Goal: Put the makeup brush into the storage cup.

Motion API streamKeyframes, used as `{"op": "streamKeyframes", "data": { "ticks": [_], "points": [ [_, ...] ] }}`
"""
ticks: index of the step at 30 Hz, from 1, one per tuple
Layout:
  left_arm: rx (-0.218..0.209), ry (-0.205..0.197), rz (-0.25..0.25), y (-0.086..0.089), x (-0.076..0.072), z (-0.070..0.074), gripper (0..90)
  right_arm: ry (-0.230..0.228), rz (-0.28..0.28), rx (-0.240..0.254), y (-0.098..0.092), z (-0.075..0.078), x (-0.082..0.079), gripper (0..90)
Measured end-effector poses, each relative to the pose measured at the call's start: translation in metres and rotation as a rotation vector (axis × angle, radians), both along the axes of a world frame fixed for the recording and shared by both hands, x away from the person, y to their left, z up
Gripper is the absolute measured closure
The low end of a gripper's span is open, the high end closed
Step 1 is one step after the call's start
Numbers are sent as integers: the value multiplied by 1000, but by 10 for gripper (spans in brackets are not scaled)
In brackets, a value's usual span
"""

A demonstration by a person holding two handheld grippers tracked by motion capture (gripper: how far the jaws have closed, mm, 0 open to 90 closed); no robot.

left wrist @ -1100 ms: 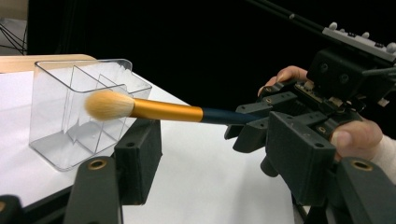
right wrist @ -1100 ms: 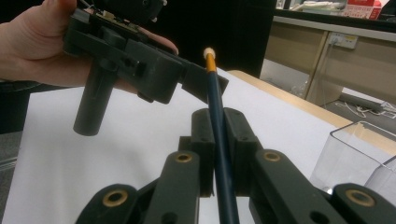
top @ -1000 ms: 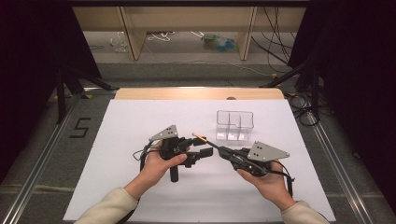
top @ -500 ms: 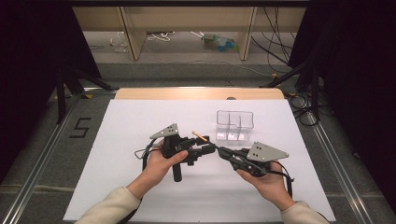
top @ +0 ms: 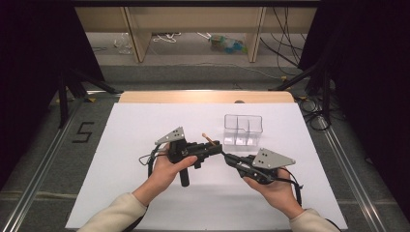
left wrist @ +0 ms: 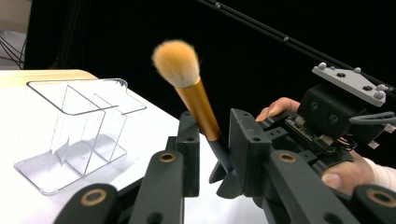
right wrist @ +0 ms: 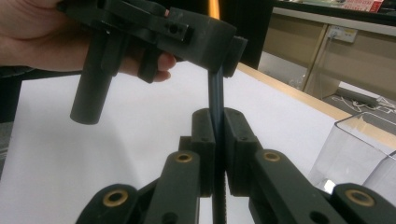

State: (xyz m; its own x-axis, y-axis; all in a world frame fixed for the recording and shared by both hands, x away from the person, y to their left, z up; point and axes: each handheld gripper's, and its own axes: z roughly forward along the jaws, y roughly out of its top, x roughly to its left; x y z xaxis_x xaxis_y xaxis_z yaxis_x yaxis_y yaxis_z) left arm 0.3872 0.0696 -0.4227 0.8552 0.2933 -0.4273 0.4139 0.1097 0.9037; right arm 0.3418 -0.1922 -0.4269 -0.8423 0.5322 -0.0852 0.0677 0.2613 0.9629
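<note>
A makeup brush [top: 208,140] with tan bristles, a gold ferrule and a dark handle hangs in the air between my two grippers, above the white table [top: 125,140]. My right gripper [top: 226,157] is shut on the dark handle [right wrist: 215,93], its jaws tight on both sides. My left gripper [top: 216,145] has just been closing. In the left gripper view its jaws [left wrist: 212,123] sit against the brush [left wrist: 176,58] where ferrule meets handle. The bristle end points up and away, toward the clear organizer [top: 243,129].
The clear plastic organizer [left wrist: 79,135], with several open compartments, stands on the white table just beyond the grippers. A wooden strip [top: 203,96] edges the table's far side, and a shelf unit [top: 193,19] stands beyond it. Dark stands flank both sides.
The left gripper's jaws have drawn in around the brush. Both hands have stayed where they were, and the right gripper keeps its hold on the handle.
</note>
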Motion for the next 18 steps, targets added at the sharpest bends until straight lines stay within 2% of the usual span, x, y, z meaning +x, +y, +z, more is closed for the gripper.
{"op": "streamKeyframes", "data": {
  "ticks": [1,2,7,8,9,11,12,13,14,15,18],
  "points": [
    [3,-14,-8,-1,0,1,760,6,13,8,1,-1,0,846],
    [7,-21,-11,-1,-1,1,772,6,15,-5,1,-1,0,846],
    [37,-37,-10,-6,-7,6,817,4,-1,-27,2,-3,0,835],
    [47,-69,-18,-8,-7,7,831,7,-7,-37,2,-3,0,809],
    [75,-72,2,-9,-10,9,832,17,2,-40,3,-4,1,777],
    [112,-105,18,-10,-12,12,833,30,11,-53,4,-5,1,680],
    [131,-122,33,-11,-13,13,833,34,-4,-62,6,-6,1,626],
    [167,-156,41,-10,-13,15,833,53,0,-69,6,-7,1,586],
    [186,-159,59,-10,-14,16,833,58,-6,-66,7,-7,1,556],
    [195,-161,64,-10,-15,17,833,72,-3,-85,7,-7,2,530],
    [252,-186,90,-10,-17,19,833,77,-17,-98,7,-7,3,465]
  ]
}}
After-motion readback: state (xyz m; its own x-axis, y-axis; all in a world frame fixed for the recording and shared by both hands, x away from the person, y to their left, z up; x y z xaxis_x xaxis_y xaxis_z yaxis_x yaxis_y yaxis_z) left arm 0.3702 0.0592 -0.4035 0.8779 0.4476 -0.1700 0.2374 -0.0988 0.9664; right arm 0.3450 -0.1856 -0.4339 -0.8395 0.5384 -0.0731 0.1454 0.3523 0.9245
